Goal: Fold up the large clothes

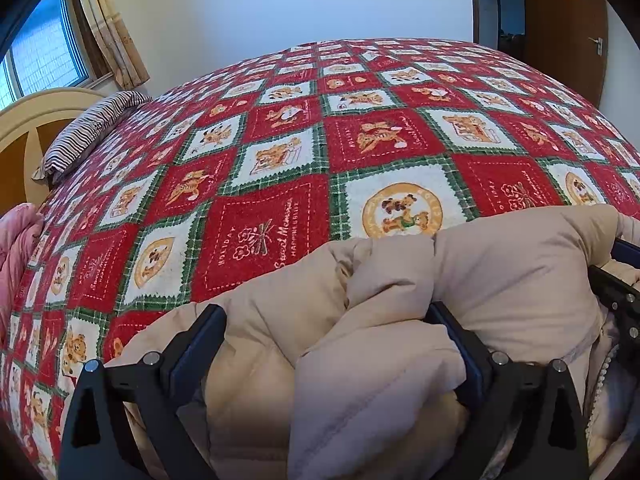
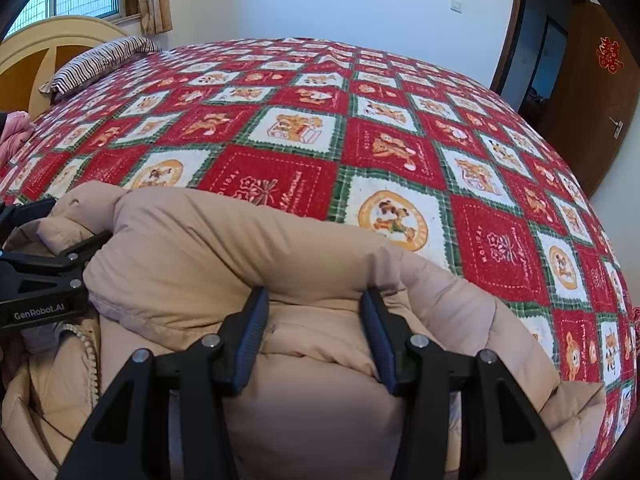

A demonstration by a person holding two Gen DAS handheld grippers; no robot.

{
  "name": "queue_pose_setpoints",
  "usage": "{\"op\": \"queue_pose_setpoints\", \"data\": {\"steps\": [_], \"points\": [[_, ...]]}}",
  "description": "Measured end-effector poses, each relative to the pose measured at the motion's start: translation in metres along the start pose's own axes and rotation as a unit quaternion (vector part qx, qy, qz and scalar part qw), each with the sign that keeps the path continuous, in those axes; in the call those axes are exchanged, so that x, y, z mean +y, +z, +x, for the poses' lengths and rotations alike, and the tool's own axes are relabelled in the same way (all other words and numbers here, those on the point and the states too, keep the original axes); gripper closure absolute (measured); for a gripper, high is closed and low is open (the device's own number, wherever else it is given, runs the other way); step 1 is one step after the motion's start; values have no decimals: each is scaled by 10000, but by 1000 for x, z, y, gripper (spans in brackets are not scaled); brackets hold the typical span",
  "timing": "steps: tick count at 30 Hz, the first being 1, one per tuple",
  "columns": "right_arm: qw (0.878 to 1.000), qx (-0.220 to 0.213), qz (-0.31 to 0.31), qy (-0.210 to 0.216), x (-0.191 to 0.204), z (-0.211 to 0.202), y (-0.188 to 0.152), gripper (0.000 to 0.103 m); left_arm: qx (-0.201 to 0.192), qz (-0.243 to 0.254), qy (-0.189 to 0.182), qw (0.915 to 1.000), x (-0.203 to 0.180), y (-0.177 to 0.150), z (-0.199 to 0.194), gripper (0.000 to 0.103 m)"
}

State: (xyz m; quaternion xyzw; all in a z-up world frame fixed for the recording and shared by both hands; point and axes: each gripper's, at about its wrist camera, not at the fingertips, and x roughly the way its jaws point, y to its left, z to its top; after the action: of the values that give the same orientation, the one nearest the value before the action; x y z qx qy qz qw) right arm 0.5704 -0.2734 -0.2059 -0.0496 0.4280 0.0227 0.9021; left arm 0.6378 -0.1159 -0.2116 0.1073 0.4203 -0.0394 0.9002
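A beige puffer jacket (image 1: 384,320) lies bunched on the near part of the bed; it also shows in the right wrist view (image 2: 224,248). My left gripper (image 1: 326,312) has its jaws wide apart around a thick fold of the jacket, fingers (image 1: 208,332) pressed against the fabric. My right gripper (image 2: 314,300) holds a narrower bunch of the jacket between its fingers (image 2: 252,332). The left gripper (image 2: 60,256) shows at the left edge of the right wrist view, the right gripper (image 1: 616,284) at the right edge of the left wrist view. A white zipper (image 2: 90,356) runs along the jacket's edge.
The bed carries a red, white and green checked blanket (image 1: 280,152) with bear prints. A striped pillow (image 1: 88,128) lies by the cream headboard (image 1: 36,120). Pink fabric (image 1: 16,248) sits at the left edge. A window with curtains is left, a brown door (image 2: 592,92) right.
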Motion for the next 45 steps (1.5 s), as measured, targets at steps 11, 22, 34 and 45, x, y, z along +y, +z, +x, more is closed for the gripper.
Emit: {"op": "queue_pose_setpoints", "data": {"steps": [11, 22, 34, 45], "points": [[9981, -415, 344, 300, -17, -38, 1, 52, -978, -393, -20, 9944, 11, 19, -77, 3], [9987, -127, 472, 136, -34, -23, -13, 59, 35, -123, -370, 9992, -39, 9, -13, 1], [9984, -81, 546, 143, -35, -12, -15, 59, -63, -154, -310, 9994, -42, 7, -8, 1], [9992, -28, 398, -57, -28, -8, -14, 59, -19, -135, -301, 9995, -42, 5, -6, 1]]}}
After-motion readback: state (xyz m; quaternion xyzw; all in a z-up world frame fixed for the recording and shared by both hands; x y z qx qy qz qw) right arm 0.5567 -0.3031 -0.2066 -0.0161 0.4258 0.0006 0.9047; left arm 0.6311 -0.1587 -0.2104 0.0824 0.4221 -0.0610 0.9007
